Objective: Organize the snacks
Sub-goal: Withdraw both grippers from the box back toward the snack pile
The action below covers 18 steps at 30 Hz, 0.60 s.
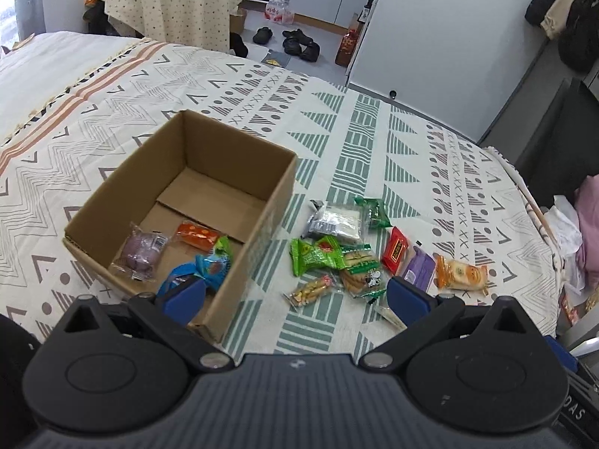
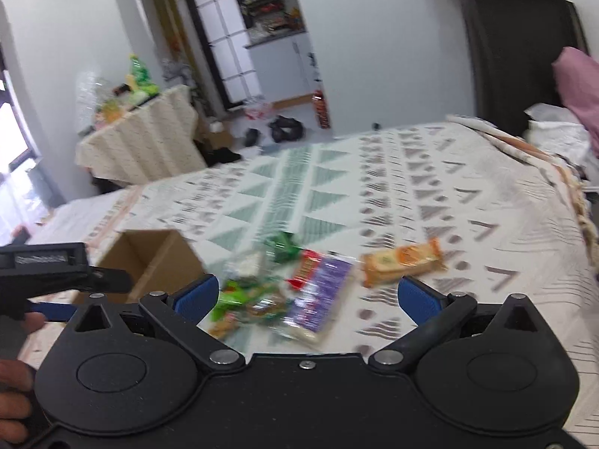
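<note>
Bed with a cardboard box [image 1: 179, 202] and loose snack packets [image 1: 337, 258].
Packets look light, crinkly, crushable; best pinched at sealed edges. Left gripper [image 1: 294, 293] and right gripper [image 2: 307, 295] fingers spread, empty.

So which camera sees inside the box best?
The left wrist view: it looks down into the box, showing its floor and snacks sharply. The right wrist view catches only a blurred corner, contents hidden.

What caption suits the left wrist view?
Open left gripper above a cardboard box holding snacks, more packets beside it.
</note>
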Tool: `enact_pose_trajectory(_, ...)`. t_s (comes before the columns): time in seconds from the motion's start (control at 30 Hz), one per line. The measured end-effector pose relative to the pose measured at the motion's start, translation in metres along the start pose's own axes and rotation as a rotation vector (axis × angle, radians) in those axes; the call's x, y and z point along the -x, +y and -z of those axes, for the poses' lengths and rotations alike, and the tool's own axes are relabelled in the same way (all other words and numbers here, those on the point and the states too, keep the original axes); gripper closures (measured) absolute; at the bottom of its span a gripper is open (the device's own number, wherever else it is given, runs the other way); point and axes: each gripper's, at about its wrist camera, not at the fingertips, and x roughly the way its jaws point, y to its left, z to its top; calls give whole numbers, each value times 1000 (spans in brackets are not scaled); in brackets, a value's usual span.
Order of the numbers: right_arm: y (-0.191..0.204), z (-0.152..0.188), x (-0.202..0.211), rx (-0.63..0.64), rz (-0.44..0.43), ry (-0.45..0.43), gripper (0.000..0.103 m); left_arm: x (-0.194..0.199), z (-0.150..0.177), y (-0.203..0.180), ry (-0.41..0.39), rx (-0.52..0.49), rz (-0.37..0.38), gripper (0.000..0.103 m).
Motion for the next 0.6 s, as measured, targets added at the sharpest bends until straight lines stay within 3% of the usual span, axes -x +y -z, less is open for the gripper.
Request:
enact_pose_trajectory(0.4, -45, 4, -24, -186, -31, 71, 0, -38, 11, -29, 27, -57, -2, 3)
enact_pose_trajectory(0.6, -55, 6, -43, -281, -88, 132, 0, -67, 17, -33, 63, -82, -7, 17)
